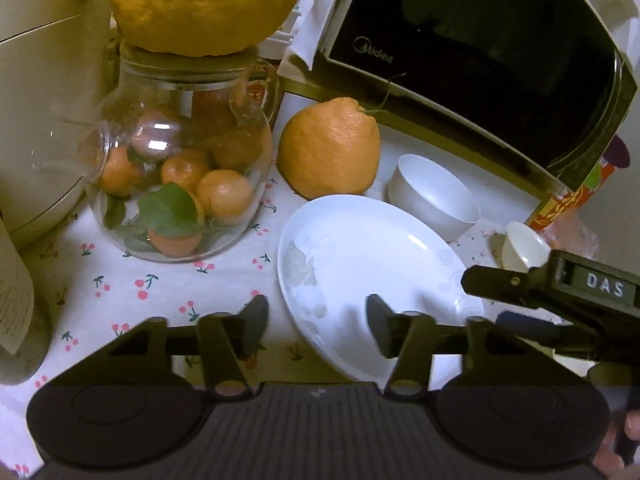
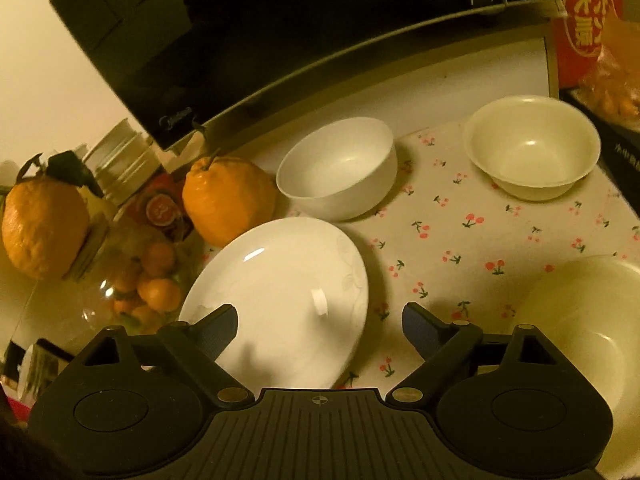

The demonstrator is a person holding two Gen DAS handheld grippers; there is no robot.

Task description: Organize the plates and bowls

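A white plate (image 1: pixel 372 264) (image 2: pixel 280 280) with a faint leaf pattern lies on the cherry-print cloth. My left gripper (image 1: pixel 316 324) stands open astride the plate's near left rim, one finger (image 1: pixel 256 320) over the cloth and the other over the plate, pads apart from the rim. My right gripper (image 2: pixel 320 320) (image 1: pixel 482 300) is open wide over the plate's right rim. Behind the plate stands a white bowl (image 1: pixel 432 196) (image 2: pixel 340 168). A cream bowl (image 2: pixel 532 148) (image 1: pixel 524 248) sits farther right, partly hidden behind the right gripper in the left wrist view. A larger cream bowl (image 2: pixel 580 320) is at the near right.
A glass jar (image 1: pixel 180 168) of tangerines carries a big yellow citrus (image 1: pixel 204 4); an orange citrus (image 1: pixel 328 148) (image 2: pixel 228 200) lies against the plate's far side. A black microwave (image 1: pixel 480 60) stands behind, a red box (image 2: pixel 584 20) at the right, a pale appliance (image 1: pixel 36 120) at the left.
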